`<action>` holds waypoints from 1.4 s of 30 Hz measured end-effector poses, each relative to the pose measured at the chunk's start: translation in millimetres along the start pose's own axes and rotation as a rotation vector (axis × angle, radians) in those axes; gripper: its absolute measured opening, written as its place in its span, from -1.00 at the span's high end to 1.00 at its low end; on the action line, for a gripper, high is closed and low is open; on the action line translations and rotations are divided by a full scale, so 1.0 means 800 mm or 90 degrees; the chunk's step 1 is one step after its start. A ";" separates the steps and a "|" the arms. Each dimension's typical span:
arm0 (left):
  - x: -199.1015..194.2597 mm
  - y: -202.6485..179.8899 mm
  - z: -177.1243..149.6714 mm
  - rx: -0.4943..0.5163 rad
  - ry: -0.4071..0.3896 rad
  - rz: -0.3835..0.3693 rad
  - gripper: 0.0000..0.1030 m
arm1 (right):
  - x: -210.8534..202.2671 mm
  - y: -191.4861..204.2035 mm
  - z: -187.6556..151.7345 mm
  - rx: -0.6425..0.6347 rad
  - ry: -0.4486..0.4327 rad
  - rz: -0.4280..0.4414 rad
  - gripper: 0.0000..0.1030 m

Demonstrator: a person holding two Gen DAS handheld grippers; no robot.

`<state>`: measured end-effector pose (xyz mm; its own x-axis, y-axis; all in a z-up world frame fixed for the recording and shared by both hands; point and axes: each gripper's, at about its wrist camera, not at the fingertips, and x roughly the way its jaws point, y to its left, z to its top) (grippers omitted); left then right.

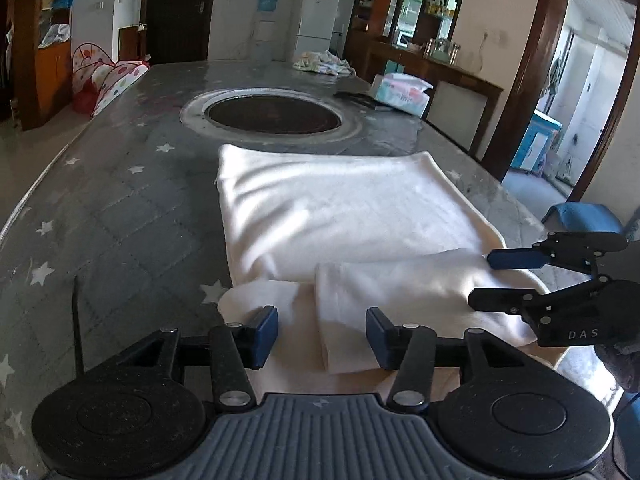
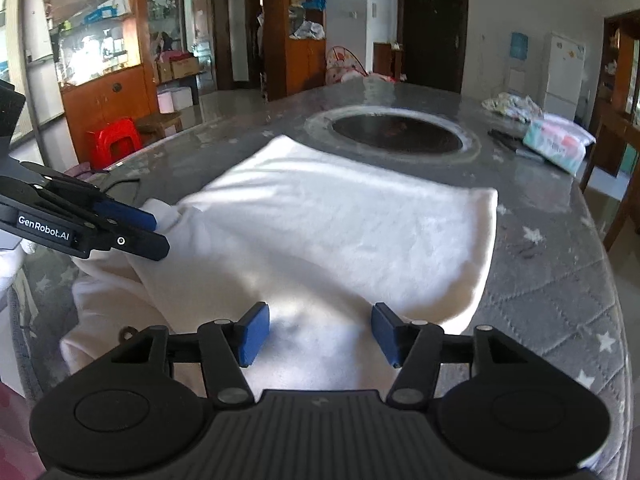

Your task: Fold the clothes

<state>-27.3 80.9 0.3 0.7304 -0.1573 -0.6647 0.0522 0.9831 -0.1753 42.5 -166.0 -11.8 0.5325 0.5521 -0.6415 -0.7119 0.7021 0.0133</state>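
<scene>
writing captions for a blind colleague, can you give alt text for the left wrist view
A white garment lies partly folded on a grey star-patterned table, with the open left gripper poised over its near edge. The right gripper reaches in from the right, open over a folded sleeve. Beyond are a round recessed hotplate and a tissue pack.

Left hand-held gripper [image 1: 322, 336]: jaws spread wide, nothing between pads. Right hand-held gripper [image 2: 320, 334]: jaws likewise spread, both held low and level.

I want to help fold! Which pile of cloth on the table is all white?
The white garment spread flat near both grippers. The other, a crumpled patterned cloth, lies at the table's far end.
</scene>
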 end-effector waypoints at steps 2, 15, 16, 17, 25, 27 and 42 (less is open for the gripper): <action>-0.006 0.000 0.000 -0.001 -0.011 0.001 -0.10 | -0.008 0.003 0.002 -0.007 -0.012 0.001 -0.26; -0.016 -0.019 -0.016 0.038 -0.009 0.007 -0.26 | -0.030 0.022 -0.019 -0.052 0.000 -0.013 -0.60; -0.015 -0.022 -0.019 0.045 -0.006 0.008 -0.27 | -0.032 0.023 -0.021 -0.058 0.000 -0.015 -0.62; -0.014 -0.025 -0.023 0.051 -0.002 0.009 -0.27 | -0.031 0.025 -0.025 -0.061 0.007 -0.016 -0.63; -0.013 -0.054 -0.048 0.152 0.005 0.036 -0.37 | -0.041 0.037 -0.036 -0.079 0.012 -0.027 -0.82; -0.014 -0.057 -0.052 0.166 0.002 0.043 -0.38 | -0.040 0.038 -0.039 -0.078 0.018 -0.028 -0.82; -0.030 -0.077 -0.065 0.200 -0.012 -0.040 -0.06 | -0.039 0.056 -0.021 -0.119 -0.036 -0.068 -0.88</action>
<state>-83.0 19.5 -10.8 0.7310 -0.2204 -0.6458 0.3038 0.9525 0.0188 -13.5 -159.6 -4.3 0.6309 0.5069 -0.5874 -0.7195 0.6654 -0.1986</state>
